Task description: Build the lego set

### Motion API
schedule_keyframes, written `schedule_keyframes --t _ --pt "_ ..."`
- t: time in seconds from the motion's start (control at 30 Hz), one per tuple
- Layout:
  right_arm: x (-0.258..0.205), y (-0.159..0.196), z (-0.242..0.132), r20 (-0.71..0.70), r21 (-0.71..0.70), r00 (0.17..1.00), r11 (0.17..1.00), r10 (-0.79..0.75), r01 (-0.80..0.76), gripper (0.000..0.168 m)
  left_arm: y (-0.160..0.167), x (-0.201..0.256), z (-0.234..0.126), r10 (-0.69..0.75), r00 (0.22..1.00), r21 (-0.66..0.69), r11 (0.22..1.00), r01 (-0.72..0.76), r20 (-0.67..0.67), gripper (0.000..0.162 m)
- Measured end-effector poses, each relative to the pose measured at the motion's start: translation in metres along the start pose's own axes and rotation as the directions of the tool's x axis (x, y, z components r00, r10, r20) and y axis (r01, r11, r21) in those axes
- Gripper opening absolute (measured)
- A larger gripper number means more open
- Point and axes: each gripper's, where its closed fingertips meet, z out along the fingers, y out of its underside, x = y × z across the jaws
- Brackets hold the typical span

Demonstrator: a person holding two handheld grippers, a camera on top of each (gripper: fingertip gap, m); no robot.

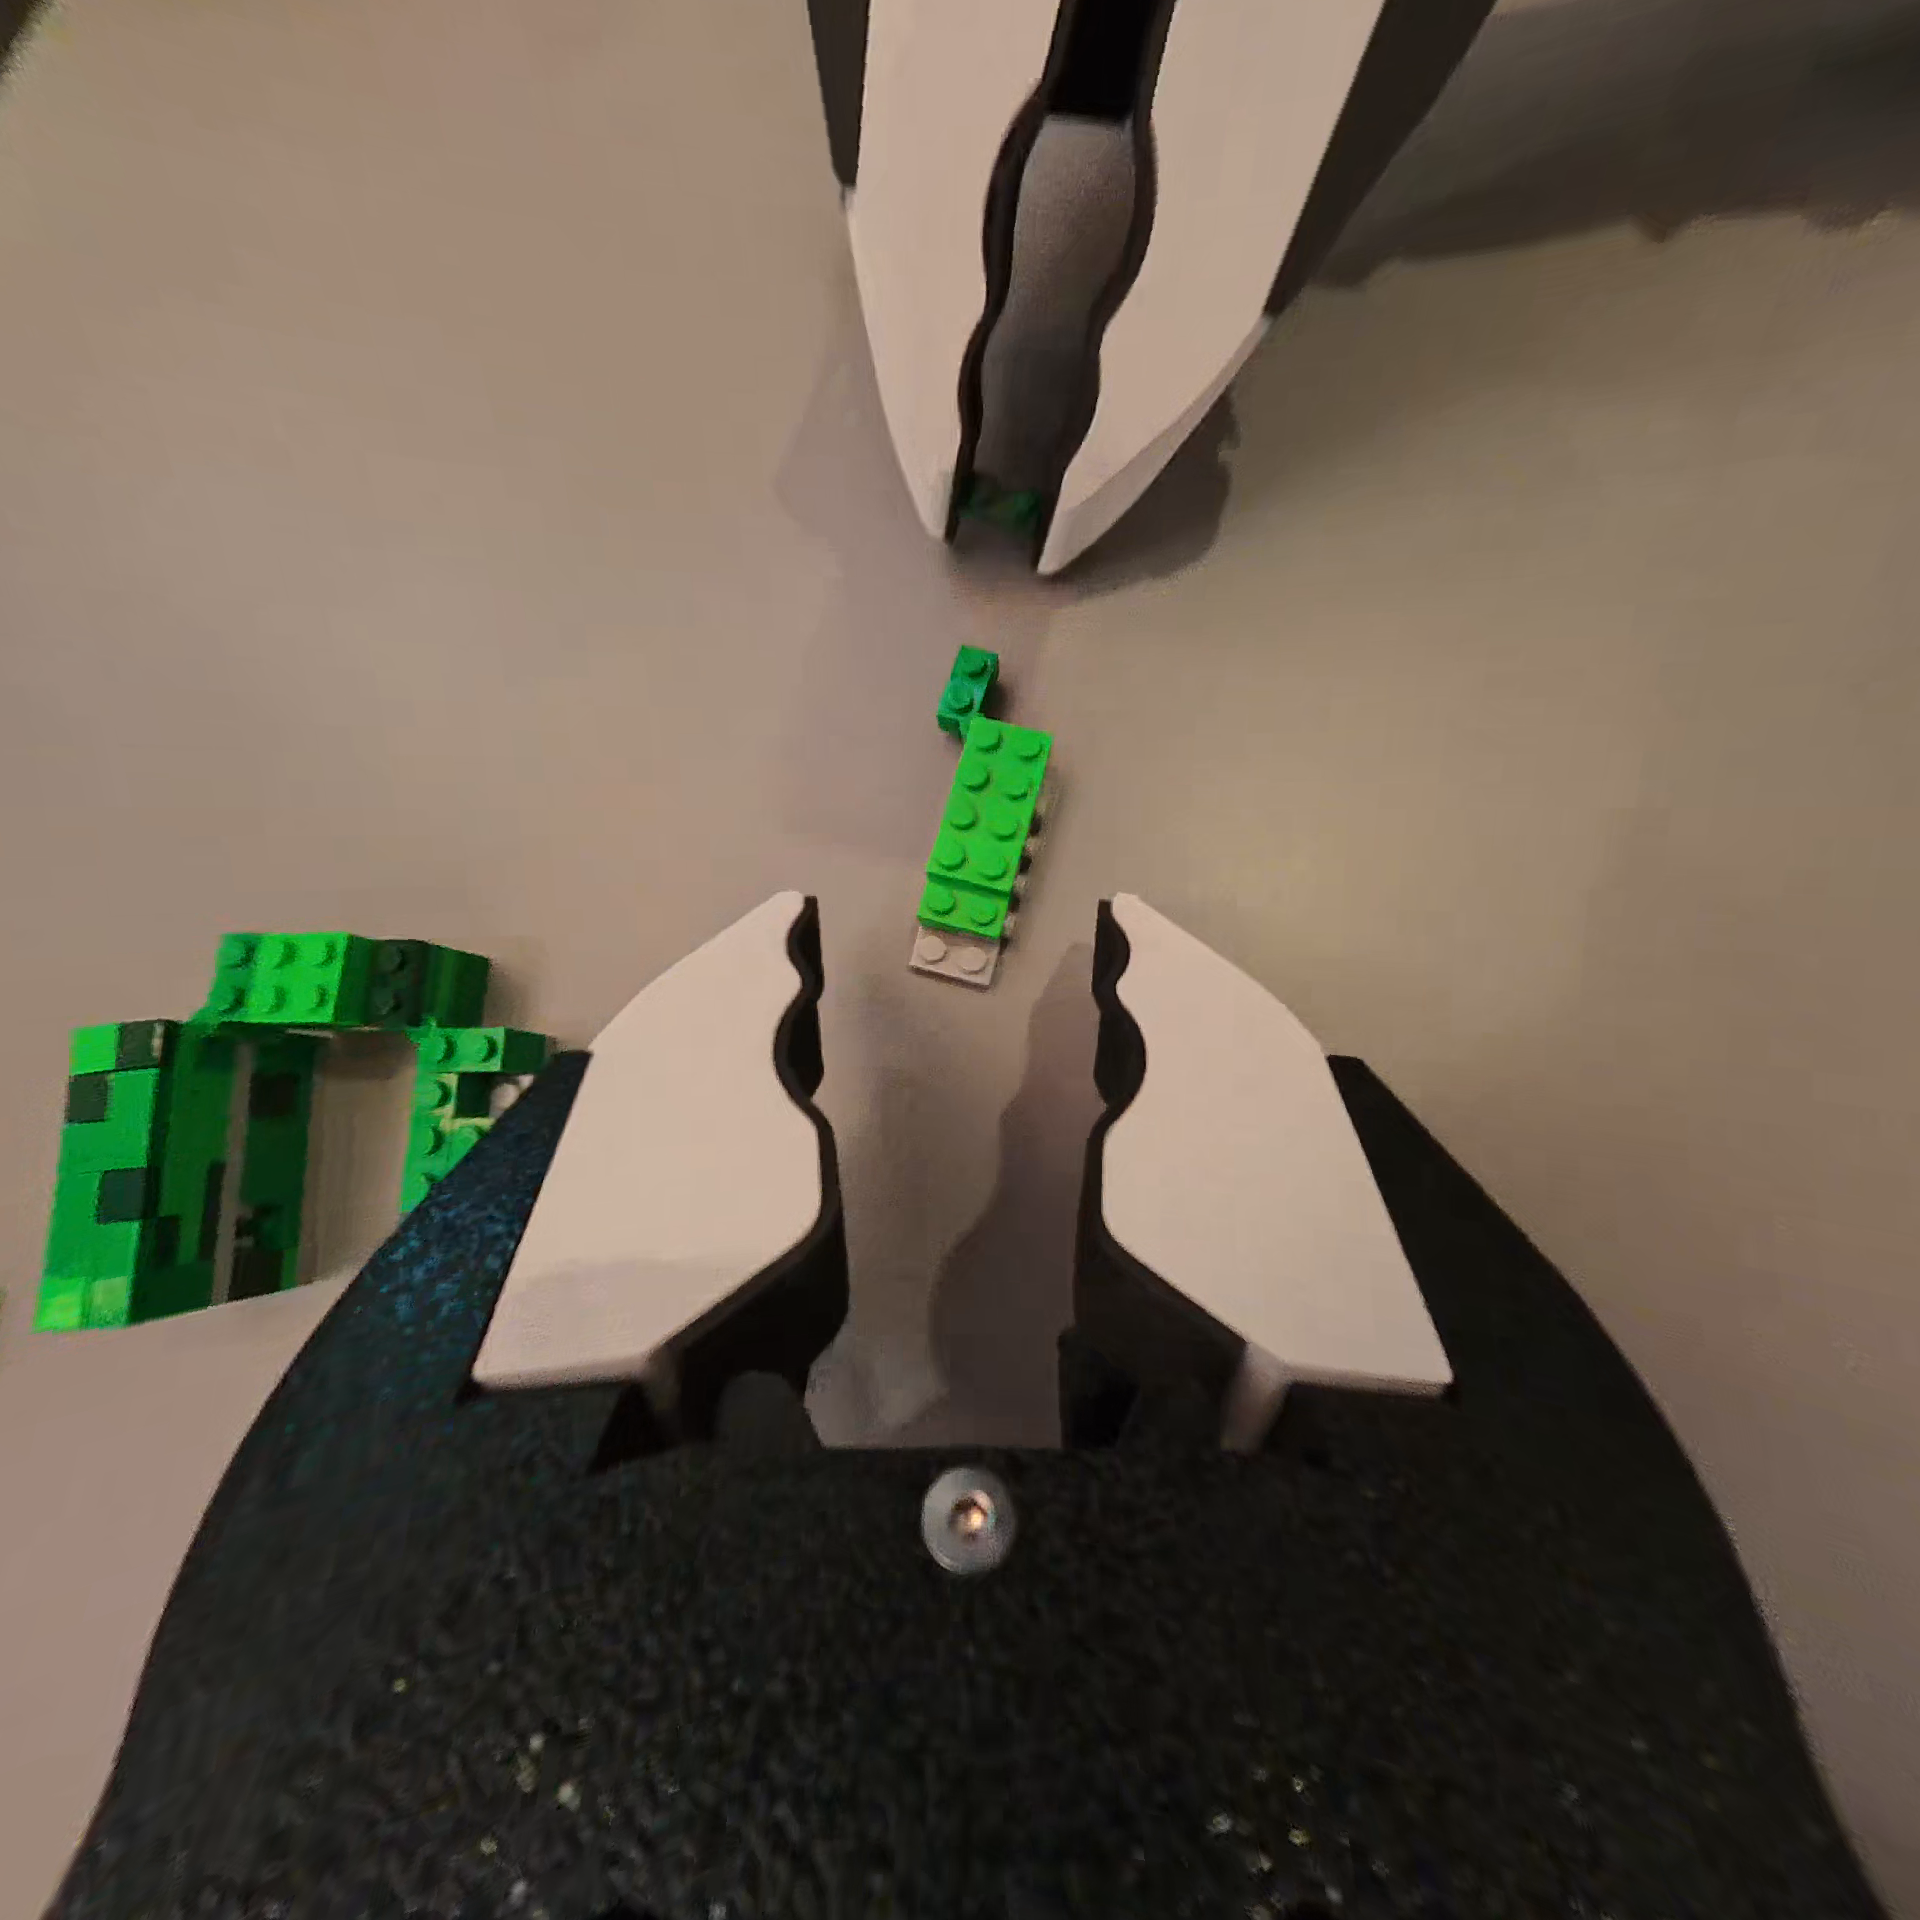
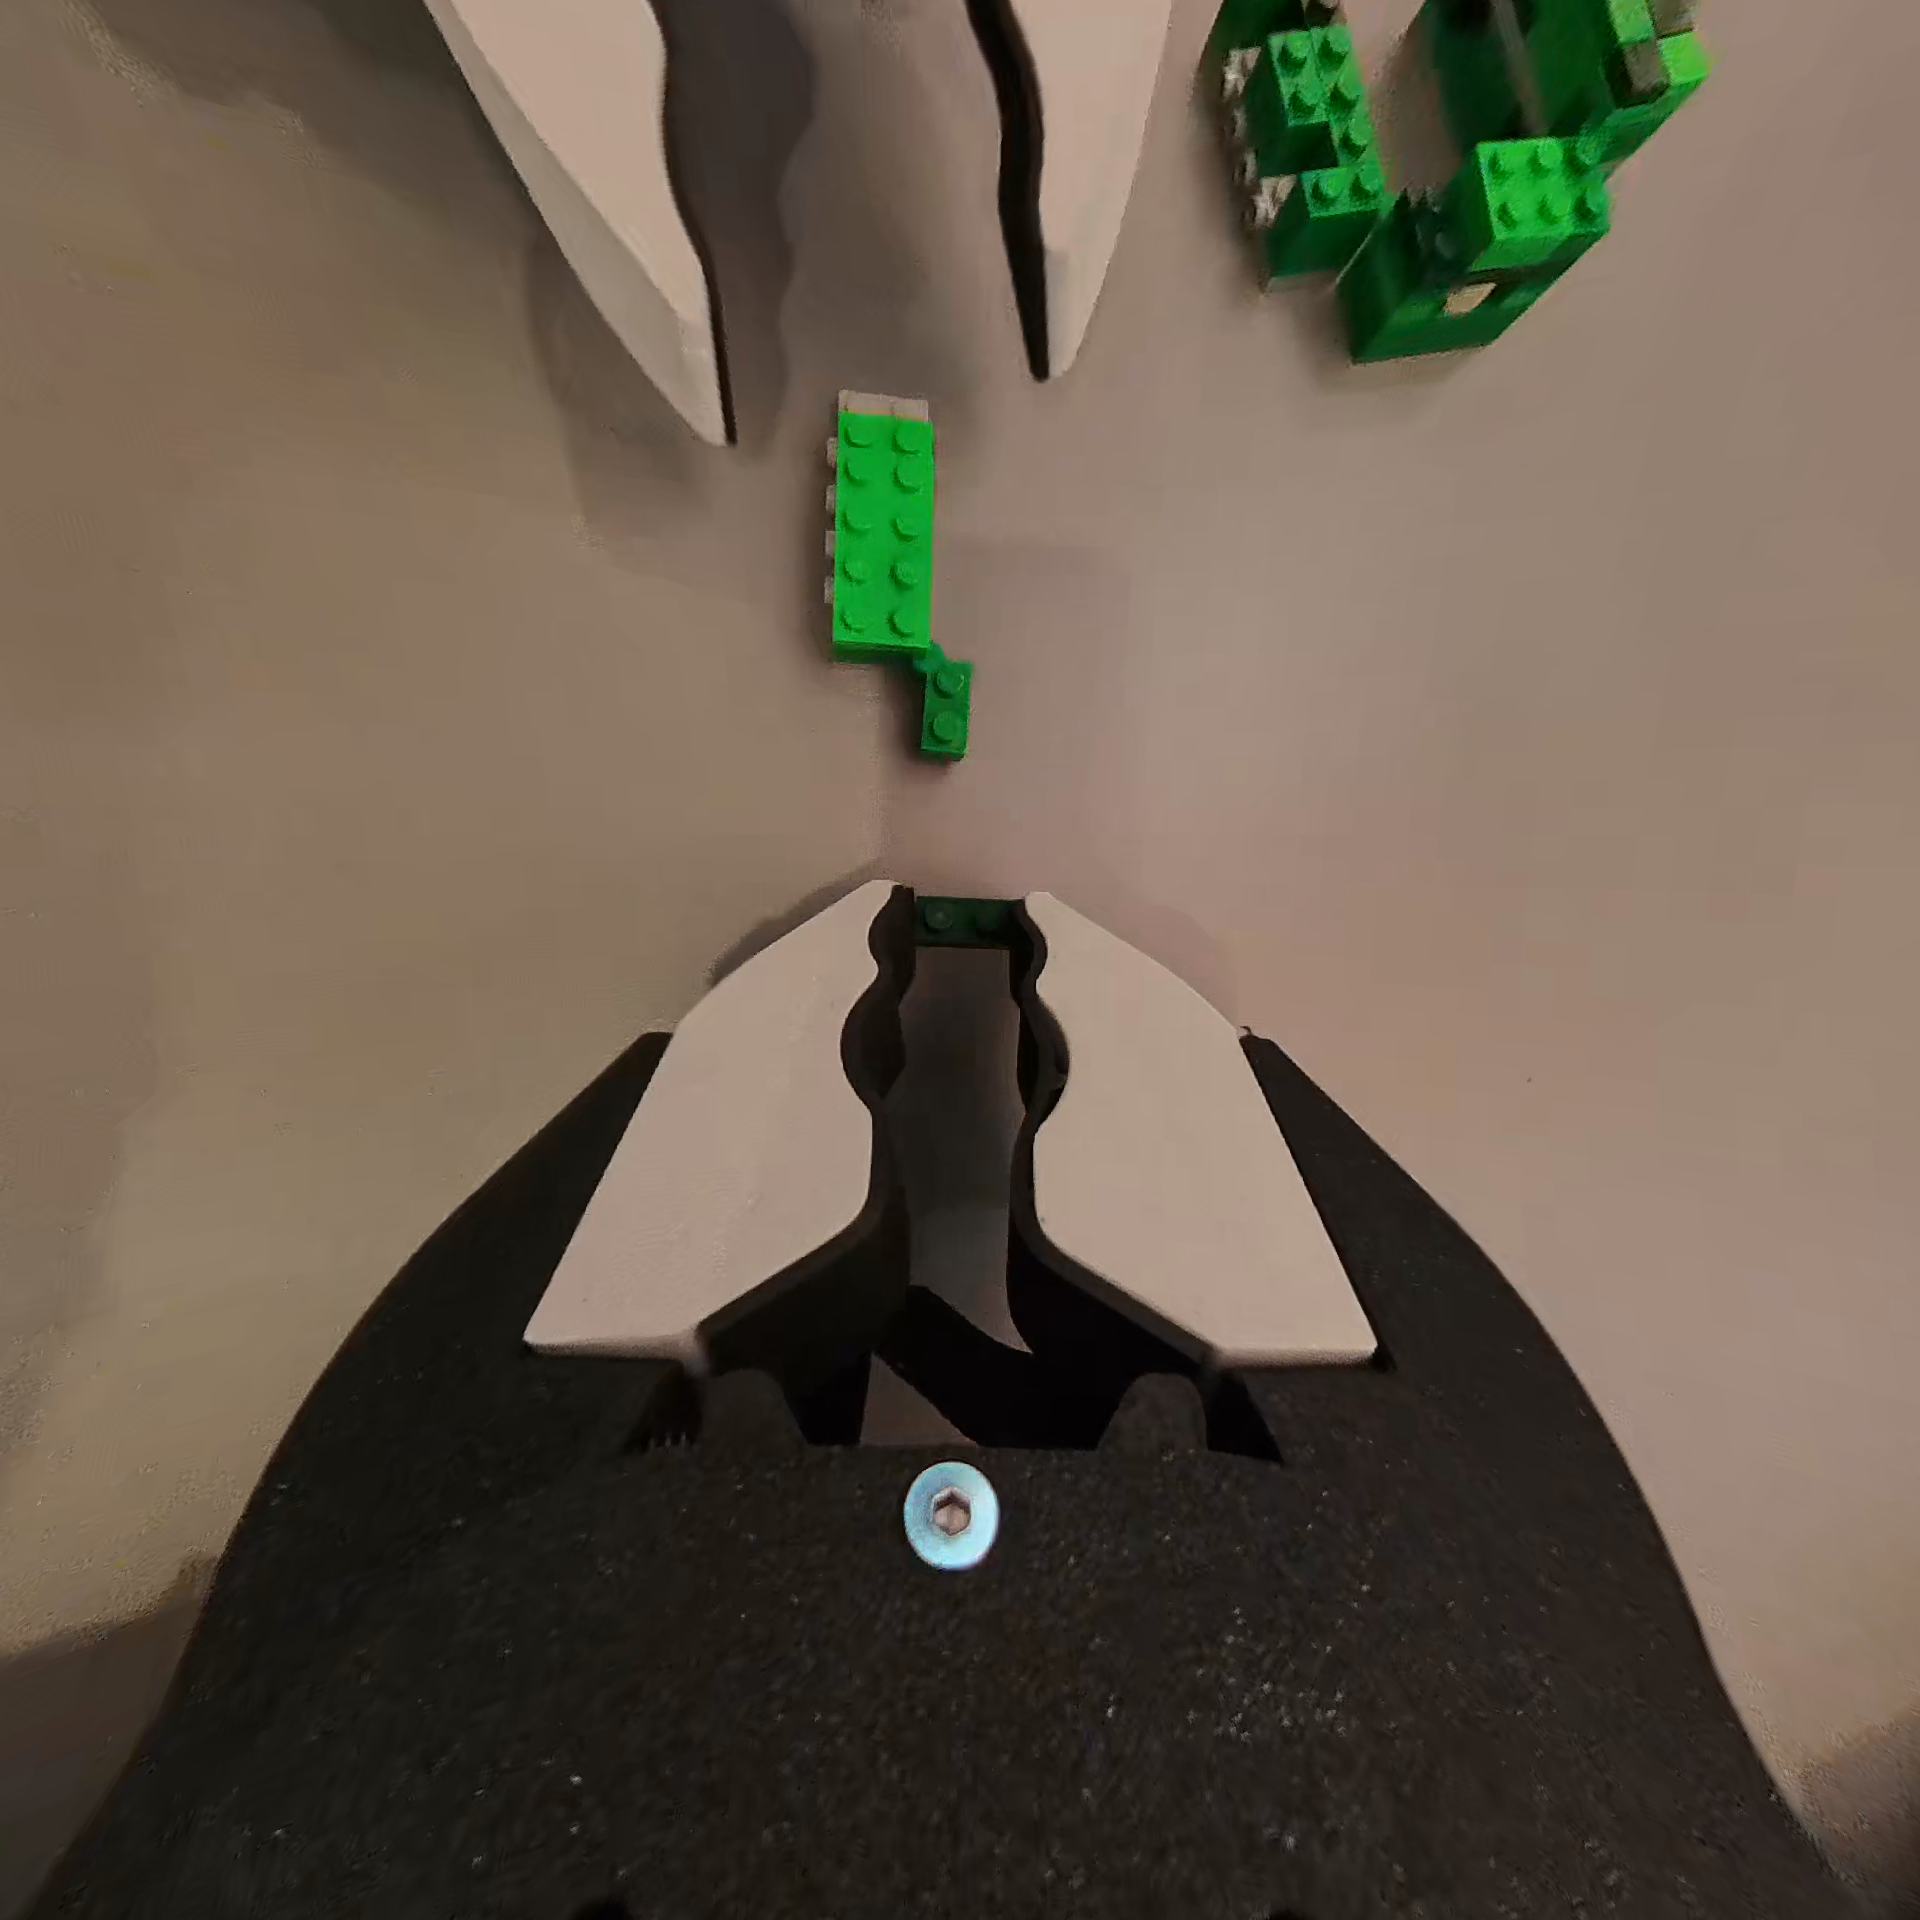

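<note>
A small flat assembly of bright green plates on a grey plate lies on the table between both grippers, with a darker green two-stud piece at its far end. It also shows in the right wrist view. My left gripper is open and empty, its tips either side of the assembly's grey end. My right gripper is shut on a small dark green plate, just short of the two-stud piece. It faces me in the left wrist view.
A larger green brick build with dark green patches and an open middle stands to the left of my left gripper. It shows at the top right in the right wrist view. The beige table lies all around. The left gripper's tips are roughly 8 cm from the right gripper's.
</note>
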Motion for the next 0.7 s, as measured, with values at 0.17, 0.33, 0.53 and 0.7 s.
schedule_keyframes --t 0.17,0.33,0.53,0.7 --pt "0.0 0.003 0.0 0.025 -0.04 1.0 0.999 0.0 0.001 0.017 0.001 -0.007 -0.005 -0.066 0.998 0.065 0.996 0.065 0.007 0.045" --pt "0.002 0.004 -0.005 0.031 -0.059 0.999 0.998 0.009 -0.007 0.034 -0.002 -0.009 -0.015 -0.085 0.996 0.131 0.988 0.081 0.023 0.044" --pt "0.002 0.006 -0.007 0.042 -0.1 0.999 0.995 -0.009 0.013 0.027 0.004 -0.004 -0.015 -0.089 0.996 0.151 0.985 0.088 -0.003 0.04" --pt "0.002 0.007 -0.008 0.089 -0.145 0.991 0.983 -0.1 0.112 0.022 0.008 0.002 -0.015 -0.073 0.997 0.116 0.99 0.076 -0.029 0.038"
